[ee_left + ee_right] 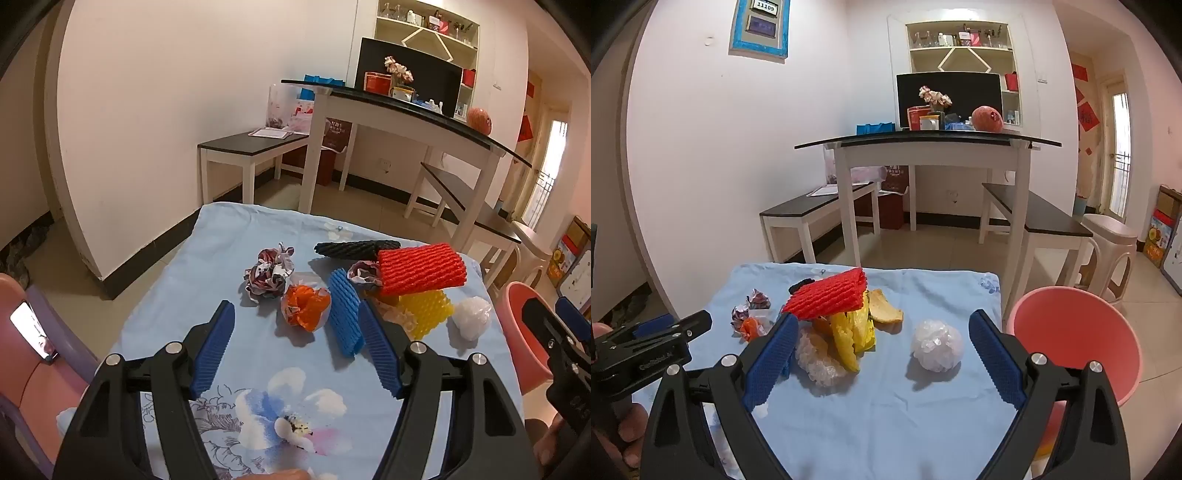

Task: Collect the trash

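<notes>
Trash (pixel 420 273) piled at the far middle of your blue cloth (pixel 229 258).
Both your left gripper (pixel 297 325) and right gripper (pixel 882 334) are spread wide, holding nothing; bare cloth lies near you, pink bin (pixel 1078 332) past the right edge.

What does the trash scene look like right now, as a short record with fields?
surface: light blue floral cloth
trash pile: red foam net sleeve on top of yellow foam net
loose trash: white crumpled plastic ball, blue foam net sleeve
bin: pink plastic bucket, right of cloth
left gripper: open, empty
right gripper: open, empty
</notes>
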Action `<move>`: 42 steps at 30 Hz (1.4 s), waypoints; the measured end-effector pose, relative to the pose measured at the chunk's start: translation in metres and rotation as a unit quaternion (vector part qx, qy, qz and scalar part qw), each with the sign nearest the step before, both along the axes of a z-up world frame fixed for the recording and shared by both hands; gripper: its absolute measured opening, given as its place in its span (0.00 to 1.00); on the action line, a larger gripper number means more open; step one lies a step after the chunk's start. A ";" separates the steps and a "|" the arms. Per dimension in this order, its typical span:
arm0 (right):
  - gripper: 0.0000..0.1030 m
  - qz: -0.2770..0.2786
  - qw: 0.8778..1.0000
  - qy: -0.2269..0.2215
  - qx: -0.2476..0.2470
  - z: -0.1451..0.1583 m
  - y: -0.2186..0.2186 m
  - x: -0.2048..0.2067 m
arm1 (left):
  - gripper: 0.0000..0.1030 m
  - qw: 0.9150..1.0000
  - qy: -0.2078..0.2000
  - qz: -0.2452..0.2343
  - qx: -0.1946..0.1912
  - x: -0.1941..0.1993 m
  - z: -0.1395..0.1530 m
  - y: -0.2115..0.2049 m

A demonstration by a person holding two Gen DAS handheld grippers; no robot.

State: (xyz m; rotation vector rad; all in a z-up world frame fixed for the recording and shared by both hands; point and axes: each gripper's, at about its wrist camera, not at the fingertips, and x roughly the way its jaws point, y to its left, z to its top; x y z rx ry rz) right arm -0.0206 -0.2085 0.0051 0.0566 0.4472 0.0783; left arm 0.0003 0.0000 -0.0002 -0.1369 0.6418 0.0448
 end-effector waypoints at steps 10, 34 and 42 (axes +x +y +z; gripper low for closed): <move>0.89 0.000 1.000 0.005 -0.002 -0.001 -0.003 0.001 | 0.68 1.000 -0.004 0.000 0.003 0.000 0.000 0.000; 0.89 -0.012 1.000 0.008 0.001 -0.003 -0.004 0.004 | 0.68 1.000 -0.005 0.000 0.003 -0.004 -0.001 -0.002; 0.89 -0.015 1.000 0.008 0.004 -0.003 -0.006 0.004 | 0.68 1.000 -0.005 -0.001 0.003 -0.004 0.000 -0.002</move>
